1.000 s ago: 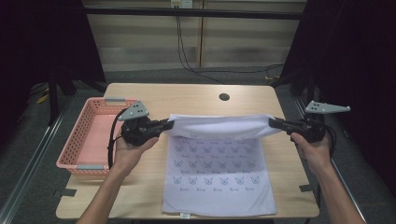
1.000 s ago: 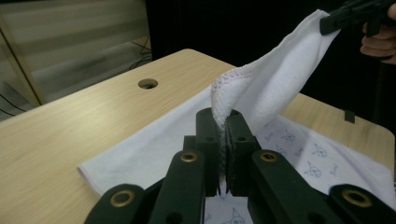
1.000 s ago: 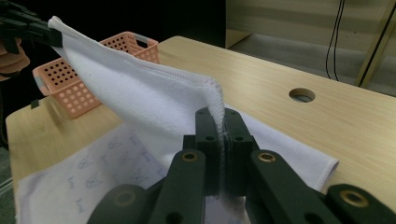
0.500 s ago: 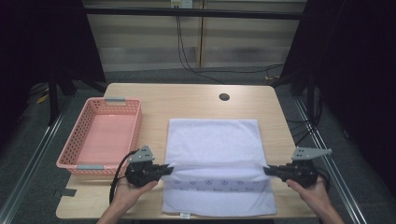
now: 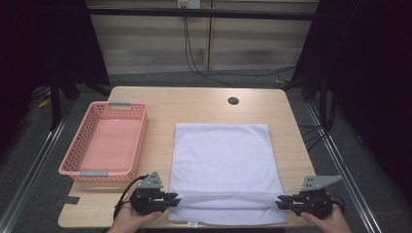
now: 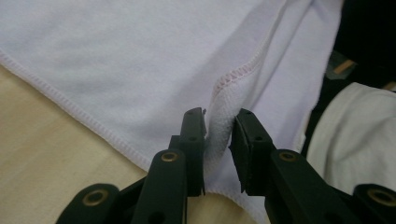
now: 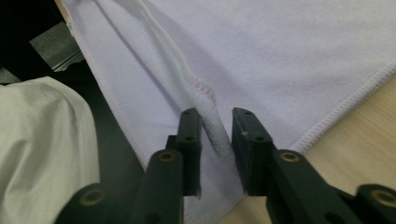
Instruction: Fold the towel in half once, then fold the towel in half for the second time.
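left gripper (image 5: 172, 199), right gripper (image 5: 282, 201), fingers just opening

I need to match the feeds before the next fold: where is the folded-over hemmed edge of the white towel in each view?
High view: the folded-over hemmed edge of the white towel runs near the table's front, strung between both grippers.
Left gripper view: that edge stands between the parted jaws.
Right gripper view: the edge lies between the parted jaws.
Shared landmark: the light wooden tabletop.

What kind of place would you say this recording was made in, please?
Probably a lab or recording bay rather than a home: a bare wooden table stands between dark curtains, cables trail over the floor behind it, and it carries just a towel and a pink basket.
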Tool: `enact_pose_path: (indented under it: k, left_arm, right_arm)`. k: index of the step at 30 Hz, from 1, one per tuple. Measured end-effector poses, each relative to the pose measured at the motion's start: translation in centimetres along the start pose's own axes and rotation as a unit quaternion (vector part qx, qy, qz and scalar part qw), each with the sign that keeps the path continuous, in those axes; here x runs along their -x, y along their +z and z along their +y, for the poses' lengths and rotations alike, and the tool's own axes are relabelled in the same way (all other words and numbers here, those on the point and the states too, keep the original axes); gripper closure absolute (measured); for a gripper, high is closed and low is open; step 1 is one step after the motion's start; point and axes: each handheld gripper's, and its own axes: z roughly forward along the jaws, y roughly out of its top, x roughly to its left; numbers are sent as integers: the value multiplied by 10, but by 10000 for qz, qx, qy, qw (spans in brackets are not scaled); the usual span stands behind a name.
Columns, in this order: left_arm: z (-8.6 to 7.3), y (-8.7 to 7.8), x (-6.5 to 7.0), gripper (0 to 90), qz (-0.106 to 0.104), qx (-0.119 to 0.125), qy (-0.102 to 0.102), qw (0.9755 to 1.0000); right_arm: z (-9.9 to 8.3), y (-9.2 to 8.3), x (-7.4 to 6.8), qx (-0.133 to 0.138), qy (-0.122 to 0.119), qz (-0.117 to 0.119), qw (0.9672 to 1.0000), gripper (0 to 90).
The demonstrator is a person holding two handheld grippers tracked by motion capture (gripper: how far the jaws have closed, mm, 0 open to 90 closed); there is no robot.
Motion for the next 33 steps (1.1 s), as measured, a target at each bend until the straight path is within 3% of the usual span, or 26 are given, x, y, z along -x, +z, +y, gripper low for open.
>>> enact_pose_path:
  k: [3, 7, 8, 10, 14, 16, 18, 24, 26, 29, 33]
  left_arm:
    - [-4, -3, 0, 713, -126, -77, 28, 9999]
    - [-6, -14, 6, 691, -548, 6, 232, 9982]
    - [-6, -17, 6, 699, -497, 48, 193, 9986]
    - [-4, -26, 4, 670, -577, 191, 119, 9981]
    - [6, -31, -5, 629, -117, 438, -36, 9990]
    - [14, -23, -12, 588, 188, 456, -135, 9987]
    - [22, -13, -18, 592, 360, 464, -228, 9980]
    - [47, 15, -37, 495, 476, 142, -572, 9971]
    - [54, 24, -43, 475, 592, 144, -480, 9970]
    - [63, 32, -55, 468, 687, 155, -486, 9963]
    - [69, 43, -72, 483, 698, 129, -559, 9959]
  right_arm:
    - [-3, -4, -6, -21, -68, 154, 9999, 686]
    - [-8, -11, -14, 4, -83, 281, 9996, 656]
    - [-9, -17, -17, 192, -46, 155, 9997, 650]
    - [-8, -24, -16, 471, 18, 149, 9988, 650]
    - [-2, -24, -5, 664, 153, -88, 9976, 602]
    - [2, -17, 0, 673, 120, -252, 9973, 594]
    - [6, -10, 2, 637, 75, -424, 9970, 563]
    - [25, 15, 13, 786, 36, -768, 9939, 530]
    - [31, 27, 19, 689, 102, -766, 9946, 522]
    - [42, 40, 29, 518, 292, -677, 9959, 469]
    - [58, 53, 42, 337, 312, -744, 9962, 449]
